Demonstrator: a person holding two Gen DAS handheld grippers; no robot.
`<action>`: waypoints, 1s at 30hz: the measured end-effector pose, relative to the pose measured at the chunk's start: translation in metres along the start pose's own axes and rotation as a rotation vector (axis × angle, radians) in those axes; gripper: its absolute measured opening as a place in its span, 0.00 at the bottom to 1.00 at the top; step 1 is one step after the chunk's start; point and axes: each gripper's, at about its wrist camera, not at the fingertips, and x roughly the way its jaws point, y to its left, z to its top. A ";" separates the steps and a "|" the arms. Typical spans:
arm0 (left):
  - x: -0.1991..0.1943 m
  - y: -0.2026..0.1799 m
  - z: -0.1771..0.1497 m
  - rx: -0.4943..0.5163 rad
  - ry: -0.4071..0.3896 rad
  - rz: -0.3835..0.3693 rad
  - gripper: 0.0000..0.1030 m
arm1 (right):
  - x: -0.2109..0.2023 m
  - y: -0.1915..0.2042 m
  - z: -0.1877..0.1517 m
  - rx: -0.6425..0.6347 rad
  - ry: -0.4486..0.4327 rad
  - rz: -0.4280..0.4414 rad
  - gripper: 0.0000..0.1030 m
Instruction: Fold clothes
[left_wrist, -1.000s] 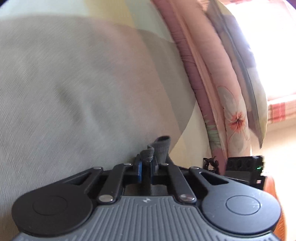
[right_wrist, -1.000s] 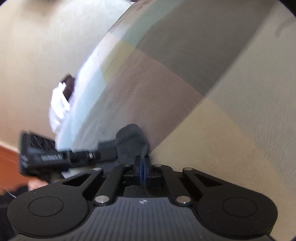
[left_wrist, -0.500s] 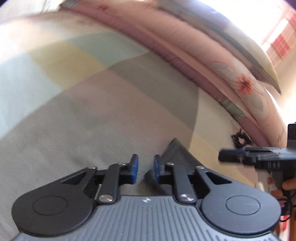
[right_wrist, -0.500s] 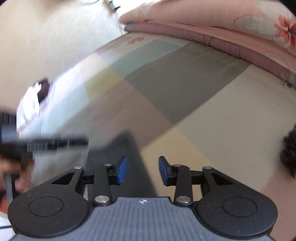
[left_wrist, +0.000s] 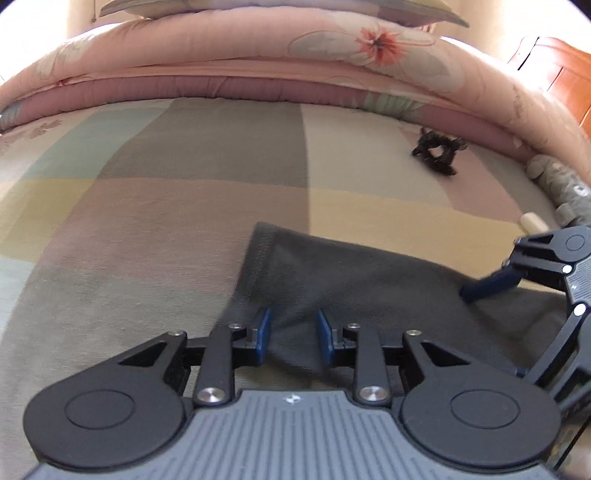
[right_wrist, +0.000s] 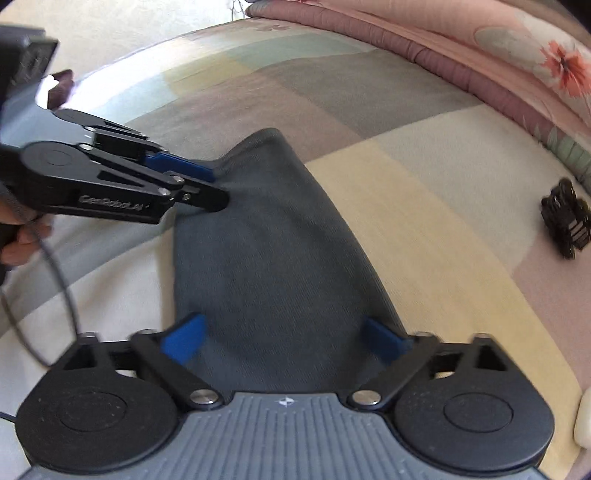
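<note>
With the dark garment (right_wrist: 280, 258) lying flat on the patchwork bedspread (left_wrist: 155, 236), both the left gripper (left_wrist: 291, 328) and right gripper (right_wrist: 284, 336) stand open above it; re-grip matching corners evenly before folding.

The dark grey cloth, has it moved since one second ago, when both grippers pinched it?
Yes. The dark grey cloth was held bunched up off the checked bedsheet; now it lies spread on it, released by the left gripper and right gripper.
</note>
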 end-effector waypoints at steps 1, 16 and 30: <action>-0.002 0.000 0.001 0.001 0.008 0.009 0.29 | 0.000 0.001 0.002 0.007 0.002 -0.010 1.00; -0.030 -0.018 0.004 0.085 0.106 0.085 0.39 | -0.148 -0.060 -0.132 0.388 0.115 -0.206 1.00; -0.035 -0.073 -0.005 0.279 0.231 0.096 0.45 | -0.221 -0.103 -0.302 0.748 0.175 -0.350 1.00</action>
